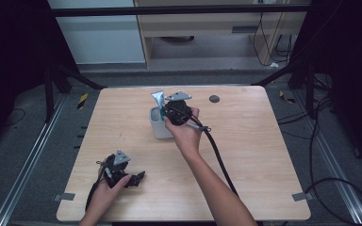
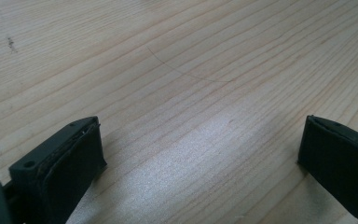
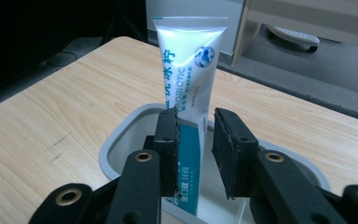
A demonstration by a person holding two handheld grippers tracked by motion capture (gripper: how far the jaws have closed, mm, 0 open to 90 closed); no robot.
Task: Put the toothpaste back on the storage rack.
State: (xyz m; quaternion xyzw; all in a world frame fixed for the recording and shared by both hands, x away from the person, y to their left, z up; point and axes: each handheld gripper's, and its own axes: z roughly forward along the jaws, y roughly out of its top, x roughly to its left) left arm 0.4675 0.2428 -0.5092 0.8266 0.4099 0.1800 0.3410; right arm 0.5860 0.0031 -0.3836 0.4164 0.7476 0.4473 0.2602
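A white and teal toothpaste tube (image 3: 191,70) stands upright in a small grey-rimmed white holder (image 3: 121,135) on the wooden table. My right gripper (image 3: 196,116) reaches over the holder with the tube between its jaws; the left pad lies against the tube and a narrow gap shows at the right pad. From above, the tube (image 1: 158,97) sticks out of the holder (image 1: 158,129) near the table's far middle, with my right gripper (image 1: 168,113) beside it. My left gripper (image 1: 136,179) rests near the front left edge, open (image 2: 200,144) over bare wood with nothing between its fingers.
A dark round disc (image 1: 214,99) lies on the table (image 1: 254,141) near its far edge, right of the holder. The right gripper's black cable (image 1: 217,155) runs back along the forearm toward the front edge. Dark frame posts and floor cables surround the table.
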